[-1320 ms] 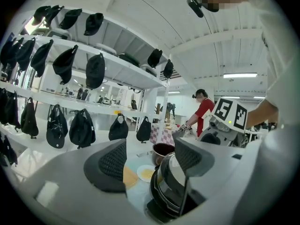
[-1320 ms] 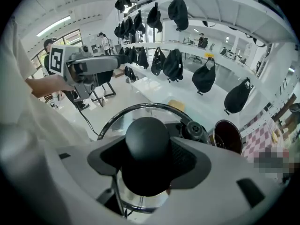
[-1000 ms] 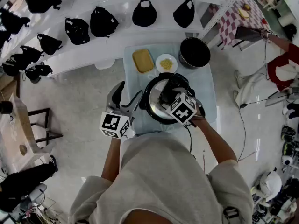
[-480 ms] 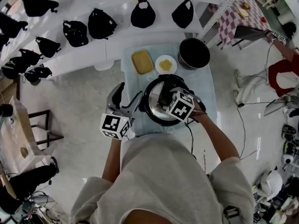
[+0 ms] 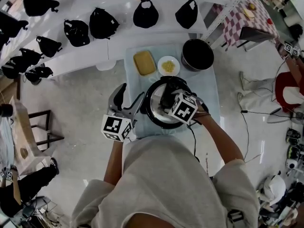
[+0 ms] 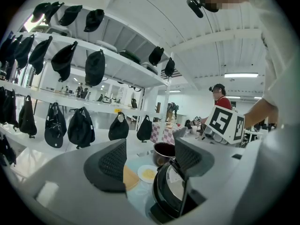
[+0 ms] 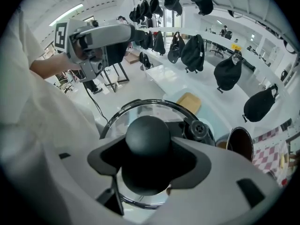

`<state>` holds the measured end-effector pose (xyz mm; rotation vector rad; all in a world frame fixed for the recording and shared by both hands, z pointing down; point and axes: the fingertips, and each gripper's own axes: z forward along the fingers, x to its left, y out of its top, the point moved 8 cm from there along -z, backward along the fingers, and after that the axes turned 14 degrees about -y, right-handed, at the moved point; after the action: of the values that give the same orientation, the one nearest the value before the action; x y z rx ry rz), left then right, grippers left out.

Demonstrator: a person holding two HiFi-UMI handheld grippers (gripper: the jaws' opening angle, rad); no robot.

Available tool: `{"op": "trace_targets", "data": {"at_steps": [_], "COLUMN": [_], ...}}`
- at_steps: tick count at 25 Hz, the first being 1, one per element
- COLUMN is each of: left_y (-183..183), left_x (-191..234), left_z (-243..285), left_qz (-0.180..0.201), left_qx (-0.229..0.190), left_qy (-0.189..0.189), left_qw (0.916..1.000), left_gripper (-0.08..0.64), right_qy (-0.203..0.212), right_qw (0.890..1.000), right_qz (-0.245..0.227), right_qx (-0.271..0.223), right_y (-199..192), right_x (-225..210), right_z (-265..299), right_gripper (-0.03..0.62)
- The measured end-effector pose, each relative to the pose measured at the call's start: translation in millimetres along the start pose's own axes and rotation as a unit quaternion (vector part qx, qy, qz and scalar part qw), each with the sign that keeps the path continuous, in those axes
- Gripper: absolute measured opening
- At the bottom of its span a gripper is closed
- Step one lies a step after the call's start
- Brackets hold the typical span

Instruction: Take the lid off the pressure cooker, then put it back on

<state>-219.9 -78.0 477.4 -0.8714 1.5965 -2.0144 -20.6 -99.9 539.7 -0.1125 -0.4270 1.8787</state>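
Observation:
The black pressure cooker (image 5: pixel 151 112) stands on the table, its glass lid (image 7: pixel 140 111) resting on it. My right gripper (image 5: pixel 168 99) points steeply down over the lid, and in the right gripper view its jaws are shut on the lid's round black knob (image 7: pixel 147 132). A smaller black valve (image 7: pixel 201 130) sits on the lid just beyond the knob. My left gripper (image 5: pixel 129 96) hovers open and nearly level to the left of the cooker, with nothing between its fingers. In the left gripper view the cooker (image 6: pixel 168 191) shows low between the jaws.
Behind the cooker on the light blue table cover (image 5: pixel 209 94) stand a black pot (image 5: pixel 197 53), a white plate of yellow food (image 5: pixel 169 64) and a yellow block (image 5: pixel 145 61). White shelves with black bags and caps (image 5: pixel 104 23) run along the back. A person (image 5: pixel 289 80) is at the right.
My right gripper has rolled slightly while holding the knob and shifted a touch towards the back. The left gripper has stayed put. The person at the right has moved.

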Motion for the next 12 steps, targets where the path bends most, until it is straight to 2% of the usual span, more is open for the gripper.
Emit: {"op": "trace_targets", "data": {"at_steps": [7, 12], "left_y": [0.3, 2.4], "left_x": [-1.2, -3.0], "left_z": [-2.1, -3.7], "left_qz": [0.002, 0.002], "left_qx": [0.000, 0.000], "left_qy": [0.005, 0.010], "left_qw": [1.0000, 0.9999], "left_gripper": [0.305, 0.305], "right_qy": [0.011, 0.041], "right_qw": [0.998, 0.987], "right_qz": [-0.057, -0.153], "right_qx": [0.013, 0.010], "right_y": [5.9, 9.4], "right_x": [-1.7, 2.3], "right_z": [3.2, 2.9], "right_gripper": [0.275, 0.275]}}
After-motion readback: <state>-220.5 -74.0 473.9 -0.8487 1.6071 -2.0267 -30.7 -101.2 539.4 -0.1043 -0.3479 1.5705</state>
